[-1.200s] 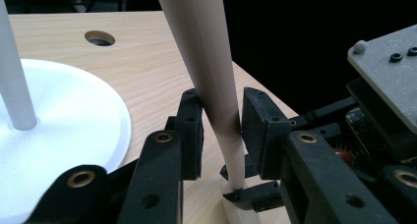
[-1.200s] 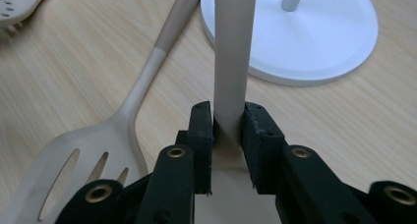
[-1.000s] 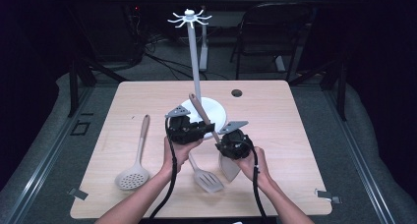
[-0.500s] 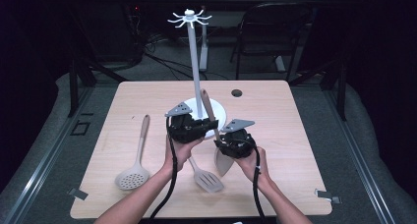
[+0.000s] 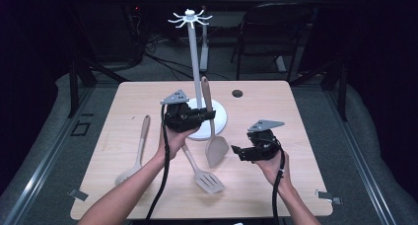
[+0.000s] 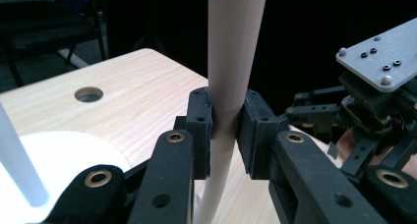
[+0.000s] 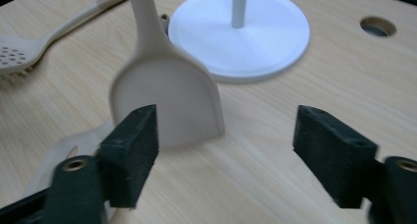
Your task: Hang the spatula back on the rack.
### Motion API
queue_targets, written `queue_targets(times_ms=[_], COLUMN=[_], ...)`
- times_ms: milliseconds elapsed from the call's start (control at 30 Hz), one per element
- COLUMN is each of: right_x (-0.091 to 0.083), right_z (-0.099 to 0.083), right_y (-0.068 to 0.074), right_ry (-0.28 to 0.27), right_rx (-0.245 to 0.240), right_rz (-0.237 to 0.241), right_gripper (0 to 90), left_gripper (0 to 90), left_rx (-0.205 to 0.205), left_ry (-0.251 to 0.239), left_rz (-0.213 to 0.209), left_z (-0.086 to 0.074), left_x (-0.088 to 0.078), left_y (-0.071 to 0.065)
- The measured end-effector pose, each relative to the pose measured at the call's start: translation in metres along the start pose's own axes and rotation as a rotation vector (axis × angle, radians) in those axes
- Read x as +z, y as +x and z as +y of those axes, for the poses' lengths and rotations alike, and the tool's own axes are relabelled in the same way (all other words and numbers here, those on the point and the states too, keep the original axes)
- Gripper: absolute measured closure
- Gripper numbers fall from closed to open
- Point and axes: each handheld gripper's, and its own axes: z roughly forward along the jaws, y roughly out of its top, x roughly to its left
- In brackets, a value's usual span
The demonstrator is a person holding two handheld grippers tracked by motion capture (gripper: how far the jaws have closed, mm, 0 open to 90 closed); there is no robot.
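Note:
A beige solid spatula [image 5: 216,150] hangs upright, blade down, just above the table. My left gripper [image 5: 203,115] is shut on its handle [image 6: 227,86], both pads pressing it, beside the white hook stand [image 5: 195,62]. My right gripper [image 5: 237,151] sits to the right of the blade, apart from it. Its jaws have just been opening and stand wide in the right gripper view [image 7: 232,153], with nothing between the pads. The blade [image 7: 167,103] hangs just beyond its left pad.
The stand's round white base [image 5: 223,117] sits mid-table. A slotted turner [image 5: 209,180] lies in front of it and a slotted spoon [image 5: 135,153] lies to the left. A cable hole [image 5: 237,93] is at the table's back. A chair stands behind the table.
The right gripper has let go of the spatula's blade, opened, and moved away to the right. The left gripper has lifted the spatula and turned it upright.

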Motion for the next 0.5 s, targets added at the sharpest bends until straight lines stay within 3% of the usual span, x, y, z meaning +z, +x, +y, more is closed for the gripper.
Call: queue_targets(times_ms=[133, 300, 500], right_x=[-0.009, -0.014, -0.009], right_z=[-0.011, -0.026, -0.022], right_y=[-0.011, -0.023, -0.029], right_ry=[0.047, 0.084, 0.086], right_rx=[-0.010, 0.014, 0.011], right_rz=[-0.053, -0.060, -0.055], right_gripper=[11.4, 3.2, 0.3], left_gripper=[76.8, 76.8, 76.8], left_rx=[0.013, 0.044, 0.100], left_ry=[0.015, 0.018, 0.025], left_rz=[-0.017, -0.046, -0.051], left_z=[0.006, 0.017, 0.026], left_x=[0.000, -0.002, -0.004], left_y=[0.007, 0.011, 0.017])
